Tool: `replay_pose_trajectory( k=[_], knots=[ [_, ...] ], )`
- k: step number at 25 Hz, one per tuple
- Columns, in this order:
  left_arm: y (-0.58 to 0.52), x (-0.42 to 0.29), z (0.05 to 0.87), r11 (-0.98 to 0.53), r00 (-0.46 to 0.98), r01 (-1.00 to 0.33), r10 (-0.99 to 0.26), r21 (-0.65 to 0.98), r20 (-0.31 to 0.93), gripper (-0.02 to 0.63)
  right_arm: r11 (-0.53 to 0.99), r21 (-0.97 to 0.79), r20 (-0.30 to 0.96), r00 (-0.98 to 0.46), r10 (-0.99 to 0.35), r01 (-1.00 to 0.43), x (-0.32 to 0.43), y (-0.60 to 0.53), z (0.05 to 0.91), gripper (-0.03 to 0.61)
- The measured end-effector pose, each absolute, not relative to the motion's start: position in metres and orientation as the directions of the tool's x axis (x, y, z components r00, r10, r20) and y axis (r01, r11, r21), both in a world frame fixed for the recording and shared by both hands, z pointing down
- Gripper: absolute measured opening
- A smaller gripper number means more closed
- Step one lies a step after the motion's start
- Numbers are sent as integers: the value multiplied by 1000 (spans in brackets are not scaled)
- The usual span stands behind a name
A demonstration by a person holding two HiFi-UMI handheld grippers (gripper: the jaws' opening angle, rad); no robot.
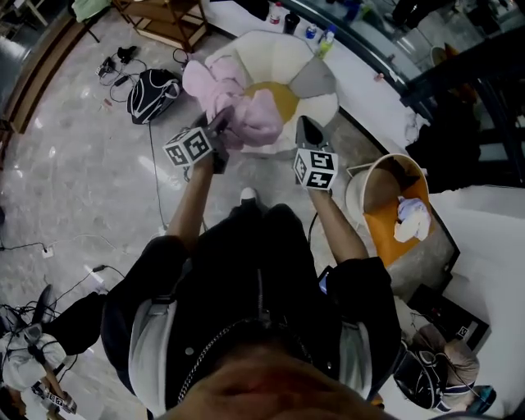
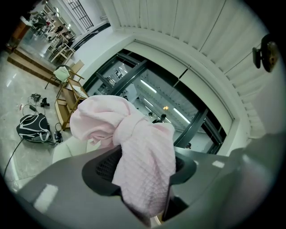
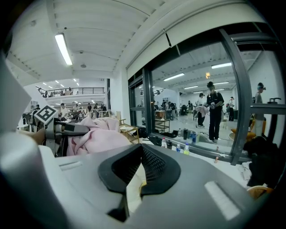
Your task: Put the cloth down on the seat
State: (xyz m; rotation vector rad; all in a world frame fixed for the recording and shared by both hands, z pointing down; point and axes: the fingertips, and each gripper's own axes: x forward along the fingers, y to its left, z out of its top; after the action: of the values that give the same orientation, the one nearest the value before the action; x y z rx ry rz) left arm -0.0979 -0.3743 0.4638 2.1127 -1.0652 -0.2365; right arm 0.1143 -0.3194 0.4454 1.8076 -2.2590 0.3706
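Note:
A pink waffle-weave cloth (image 1: 250, 111) hangs bunched above a flower-shaped seat (image 1: 279, 53) with cream petals, one grey petal and a yellow centre. My left gripper (image 1: 221, 125) is shut on the cloth, and in the left gripper view the cloth (image 2: 143, 156) fills the gap between the jaws and spills over them. To the right, my right gripper (image 1: 305, 130) hovers over the seat's near edge with its jaws together and nothing held. The right gripper view shows the cloth (image 3: 96, 134) and the left gripper's marker cube (image 3: 46, 114) at its left.
A black backpack (image 1: 154, 92) and loose cables lie on the marble floor left of the seat. An orange-lined round basket (image 1: 385, 205) with a white cloth inside stands at the right. Bottles (image 1: 321, 37) line a white ledge behind the seat. A wooden rack (image 1: 168, 20) stands beyond.

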Motion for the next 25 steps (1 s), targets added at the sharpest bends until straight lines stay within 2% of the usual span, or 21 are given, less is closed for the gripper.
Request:
replay_pose_trajectory(
  k=[25],
  knots=[
    [-514,-14,501,-378,663,-623,-719,685,206,258,141,-105,336,-169,-927,-984,207,-441,471,2]
  ],
)
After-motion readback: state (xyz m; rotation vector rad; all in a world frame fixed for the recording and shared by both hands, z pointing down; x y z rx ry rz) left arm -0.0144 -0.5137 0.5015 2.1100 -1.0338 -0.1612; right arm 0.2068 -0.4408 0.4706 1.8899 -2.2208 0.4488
